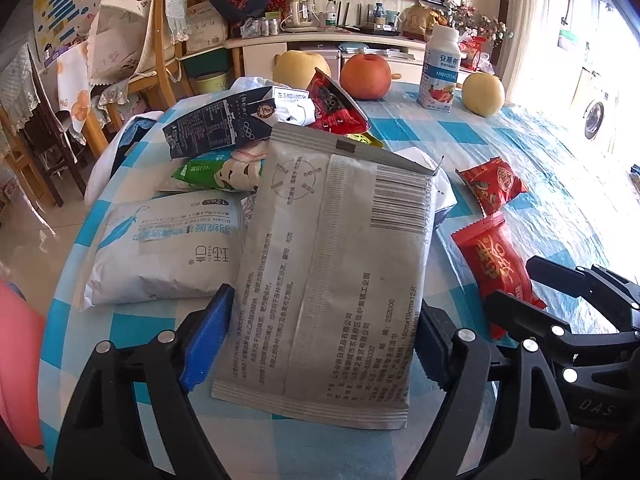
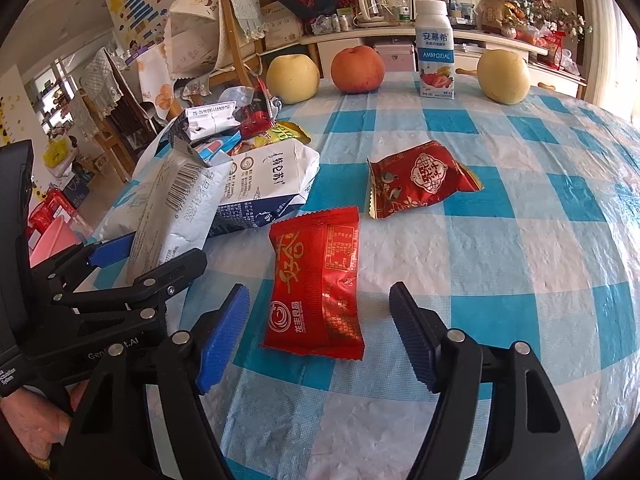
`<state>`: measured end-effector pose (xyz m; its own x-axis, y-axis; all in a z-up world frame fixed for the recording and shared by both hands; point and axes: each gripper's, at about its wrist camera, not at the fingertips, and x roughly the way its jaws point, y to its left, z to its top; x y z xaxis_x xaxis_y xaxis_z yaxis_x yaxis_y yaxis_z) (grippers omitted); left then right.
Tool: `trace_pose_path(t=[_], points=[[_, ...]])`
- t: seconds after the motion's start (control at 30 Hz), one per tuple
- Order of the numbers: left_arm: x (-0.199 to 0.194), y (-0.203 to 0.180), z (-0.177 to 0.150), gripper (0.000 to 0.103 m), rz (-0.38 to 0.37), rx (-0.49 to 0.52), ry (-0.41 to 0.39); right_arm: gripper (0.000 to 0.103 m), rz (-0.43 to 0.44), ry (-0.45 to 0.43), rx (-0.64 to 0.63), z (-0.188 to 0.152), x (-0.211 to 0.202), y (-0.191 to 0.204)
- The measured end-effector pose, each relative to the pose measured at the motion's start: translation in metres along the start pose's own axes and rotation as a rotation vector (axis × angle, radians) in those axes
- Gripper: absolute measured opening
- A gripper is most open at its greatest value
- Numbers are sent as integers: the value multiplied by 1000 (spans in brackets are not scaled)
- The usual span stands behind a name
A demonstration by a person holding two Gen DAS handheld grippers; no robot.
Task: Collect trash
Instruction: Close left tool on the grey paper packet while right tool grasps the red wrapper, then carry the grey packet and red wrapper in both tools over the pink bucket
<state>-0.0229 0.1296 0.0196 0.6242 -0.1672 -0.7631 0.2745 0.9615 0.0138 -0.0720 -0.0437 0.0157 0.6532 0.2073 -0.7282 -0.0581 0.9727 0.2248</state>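
A grey packet (image 1: 332, 264) with a barcode sits lengthwise between my left gripper's (image 1: 326, 300) blue pads (image 1: 208, 340), which lie against its two long edges. The right wrist view shows the same packet (image 2: 176, 204) tilted up out of the left gripper (image 2: 168, 248). A red snack wrapper (image 2: 316, 292) lies flat on the checked tablecloth (image 2: 500, 280) between my right gripper's (image 2: 318, 292) fingers, with a gap on each side. That gripper is open. The left wrist view has the right gripper (image 1: 509, 284) over the same wrapper (image 1: 492, 256).
A second red wrapper (image 2: 420, 180) lies further back. Behind the packet is a trash pile: a white bag (image 1: 160, 252), a green packet (image 1: 216, 172) and flattened milk cartons (image 2: 264, 184). At the far edge stand two pears (image 2: 504, 76), an apple (image 2: 357, 70) and a yogurt bottle (image 2: 435, 52). Chairs (image 2: 236, 40) crowd the left.
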Motion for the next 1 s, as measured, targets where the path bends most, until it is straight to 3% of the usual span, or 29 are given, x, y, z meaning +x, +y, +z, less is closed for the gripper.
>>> trace_pose_path(t=[0.23, 0.53, 0.83, 1.0], points=[[-6, 4, -4, 77, 2, -41, -11, 49, -38, 4, -34, -1, 0, 1], [-32, 15, -16, 76, 10, -91, -61, 44, -81, -15, -117, -4, -5, 10], [-68, 21, -26, 76, 16, -138, -124, 43, -51, -52, -96, -5, -24, 7], [-95, 29, -31, 76, 67, -167, -175, 43, -27, -67, -79, -8, -39, 9]])
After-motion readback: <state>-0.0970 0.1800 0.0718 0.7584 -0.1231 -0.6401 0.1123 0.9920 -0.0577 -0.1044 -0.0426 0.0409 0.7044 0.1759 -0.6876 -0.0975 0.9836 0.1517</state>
